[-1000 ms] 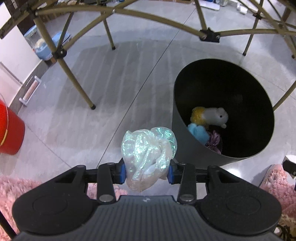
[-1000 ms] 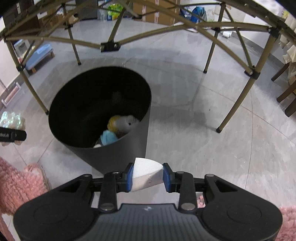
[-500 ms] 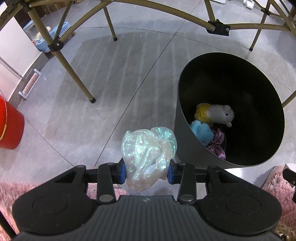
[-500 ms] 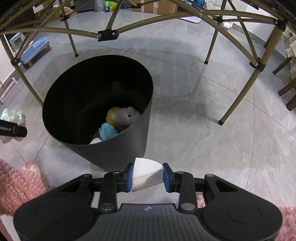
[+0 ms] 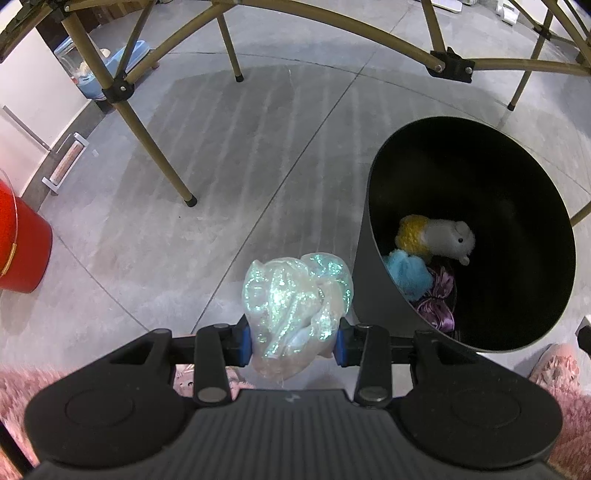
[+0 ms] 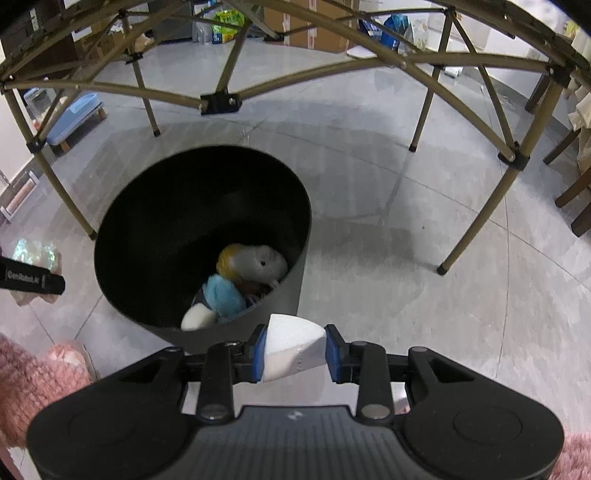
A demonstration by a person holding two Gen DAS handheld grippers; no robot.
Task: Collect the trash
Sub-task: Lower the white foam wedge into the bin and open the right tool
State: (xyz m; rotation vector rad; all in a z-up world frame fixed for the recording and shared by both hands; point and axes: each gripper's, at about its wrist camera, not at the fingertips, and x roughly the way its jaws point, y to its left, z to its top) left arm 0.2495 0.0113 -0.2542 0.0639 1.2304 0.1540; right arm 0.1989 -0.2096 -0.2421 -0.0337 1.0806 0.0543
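Observation:
My left gripper (image 5: 293,341) is shut on a crumpled iridescent plastic wrapper (image 5: 295,295), held above the floor just left of a black round bin (image 5: 517,192). My right gripper (image 6: 293,354) is shut on a white foam wedge (image 6: 291,345), held at the bin's (image 6: 125,295) near rim, on its right side. Inside the bin lie a grey and yellow plush toy (image 5: 439,236), a blue fluffy item (image 5: 408,273) and a purple crumpled item (image 5: 437,295). The left gripper with the wrapper (image 6: 35,254) also shows at the left edge of the right wrist view.
A folding table frame with tan legs (image 5: 159,147) stands over the bin; more legs (image 6: 480,206) stand to the right. A red bucket (image 5: 22,243) is far left. A pink shaggy rug (image 6: 33,376) lies under both grippers. Boxes and bags (image 6: 314,33) stand at the back.
Both grippers have shifted over the floor relative to the bin. In the right wrist view the bin has moved right and nearer the foam wedge. Both grips are unchanged.

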